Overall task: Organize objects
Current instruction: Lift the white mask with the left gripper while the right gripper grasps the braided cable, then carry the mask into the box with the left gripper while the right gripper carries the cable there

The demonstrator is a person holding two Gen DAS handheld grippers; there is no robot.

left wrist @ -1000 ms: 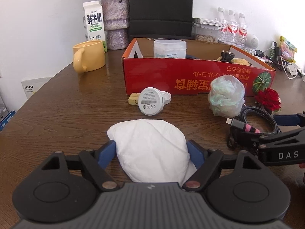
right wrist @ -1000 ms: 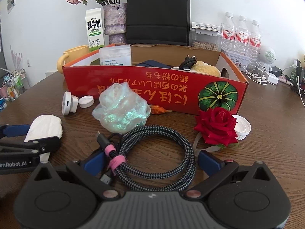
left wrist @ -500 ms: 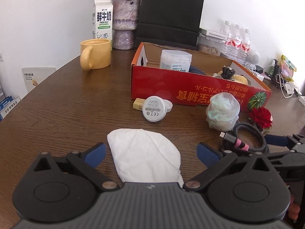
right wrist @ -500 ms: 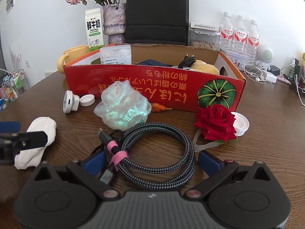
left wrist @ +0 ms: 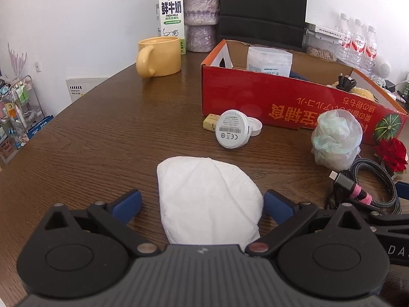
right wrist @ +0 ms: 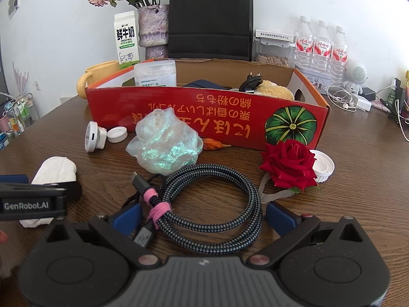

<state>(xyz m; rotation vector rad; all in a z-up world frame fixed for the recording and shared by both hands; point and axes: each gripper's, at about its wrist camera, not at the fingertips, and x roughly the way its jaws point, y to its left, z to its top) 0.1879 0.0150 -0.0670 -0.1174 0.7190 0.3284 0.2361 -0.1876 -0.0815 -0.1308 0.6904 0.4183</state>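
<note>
Left tool (left wrist: 202, 206) reopened, white cloth (left wrist: 207, 199) between fingers

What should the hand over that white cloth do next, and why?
Probably close the left gripper on the white cloth: its open fingers straddle the cloth, which lies on the table outside the red box.

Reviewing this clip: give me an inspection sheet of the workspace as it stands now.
Surface: wooden table, dark brown.
Job's things: white cloth, braided cable coil, red rose, plastic bag wad, round white device all outside the red box.
Clutter: yellow mug, milk carton, white caps.
Grippers: left gripper open around cloth; right gripper open around coil.
Cables: coil tied with a pink strap.
Surroundings: vase, water bottles.
</note>
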